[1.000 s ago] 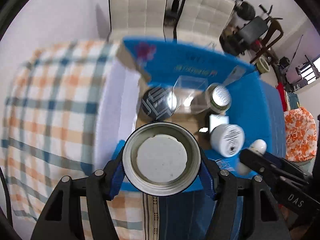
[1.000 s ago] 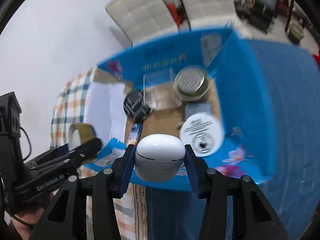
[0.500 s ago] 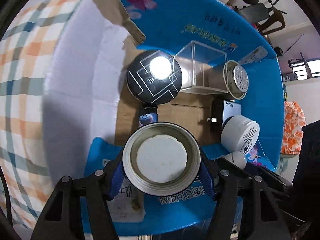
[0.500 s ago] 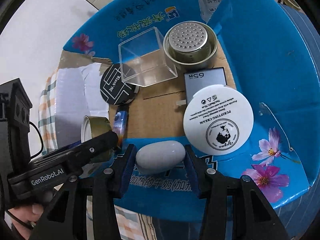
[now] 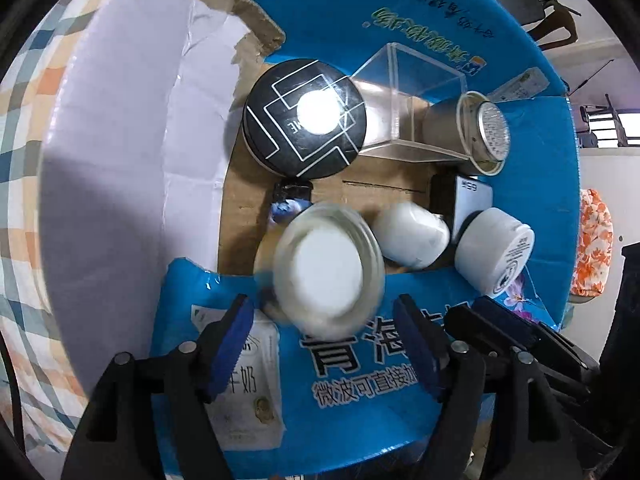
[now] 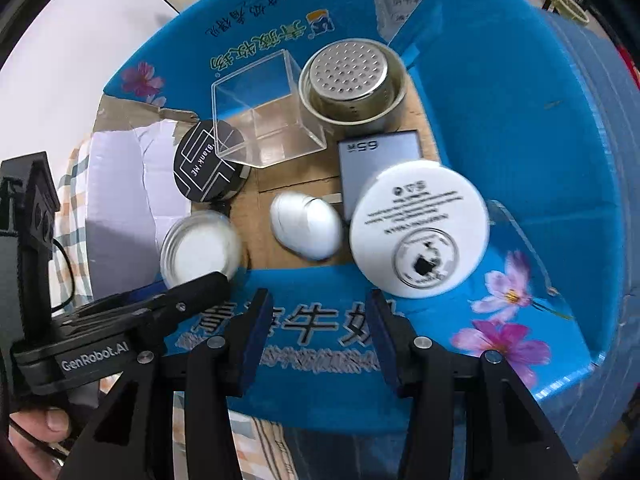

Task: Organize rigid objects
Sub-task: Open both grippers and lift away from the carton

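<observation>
Blue cardboard box [image 6: 540, 128] as landmark. Left gripper [image 5: 324, 344] jaws apart, empty; round metal tin with white inside [image 5: 328, 264] just ahead, at box's near-left floor. Right gripper [image 6: 316, 344] jaws apart, empty; white oval case [image 6: 306, 226] on floor mid-box. Advice: lift both straight up, clear near flap. Box also holds black round tin [image 6: 208, 166], clear acrylic cube [image 6: 264, 112], perforated steel cup [image 6: 352, 80], grey flat box [image 6: 376, 152], white cream jar [image 6: 420, 232].
</observation>
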Tool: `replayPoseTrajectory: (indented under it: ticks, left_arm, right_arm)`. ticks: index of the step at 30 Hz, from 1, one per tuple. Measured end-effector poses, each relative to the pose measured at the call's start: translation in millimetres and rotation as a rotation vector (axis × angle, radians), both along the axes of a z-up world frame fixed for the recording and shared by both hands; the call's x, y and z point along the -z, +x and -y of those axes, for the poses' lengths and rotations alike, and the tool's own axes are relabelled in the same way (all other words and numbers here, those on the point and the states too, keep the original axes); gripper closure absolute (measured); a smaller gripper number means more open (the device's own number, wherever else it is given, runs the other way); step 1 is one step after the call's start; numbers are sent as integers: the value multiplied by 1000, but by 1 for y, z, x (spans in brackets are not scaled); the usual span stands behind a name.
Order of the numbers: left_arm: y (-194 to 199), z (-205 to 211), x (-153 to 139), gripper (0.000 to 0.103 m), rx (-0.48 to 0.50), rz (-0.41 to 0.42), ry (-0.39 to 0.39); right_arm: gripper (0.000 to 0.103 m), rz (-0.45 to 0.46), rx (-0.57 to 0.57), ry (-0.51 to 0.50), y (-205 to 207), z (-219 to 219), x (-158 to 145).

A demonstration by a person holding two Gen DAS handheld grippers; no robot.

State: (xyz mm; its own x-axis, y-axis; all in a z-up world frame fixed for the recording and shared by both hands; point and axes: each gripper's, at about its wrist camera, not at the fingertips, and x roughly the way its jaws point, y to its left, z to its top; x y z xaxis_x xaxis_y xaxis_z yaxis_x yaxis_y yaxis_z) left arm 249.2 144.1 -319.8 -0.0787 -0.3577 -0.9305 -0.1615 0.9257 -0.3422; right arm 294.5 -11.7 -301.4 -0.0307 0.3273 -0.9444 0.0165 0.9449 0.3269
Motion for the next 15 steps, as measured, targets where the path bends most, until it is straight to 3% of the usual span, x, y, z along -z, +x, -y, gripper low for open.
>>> replayPoseTrajectory:
  ticks: [4,7,9,15]
  left_arm:
    - [-3,7,-17,21,5,38,18]
    - [-8,14,-30,1,33,91,115]
    - [-14,19,-39,0,61,137,199]
    - [-24,21,-45,0,70,170,260]
  right_arm:
    - [41,39,-11,-54,-7,9,-18]
    - [36,108,-25,-150,-13,14,-30]
    - [28,138,-30,-204,-16,17,-35]
    - [8,198,-46,-275,-18,21,-43]
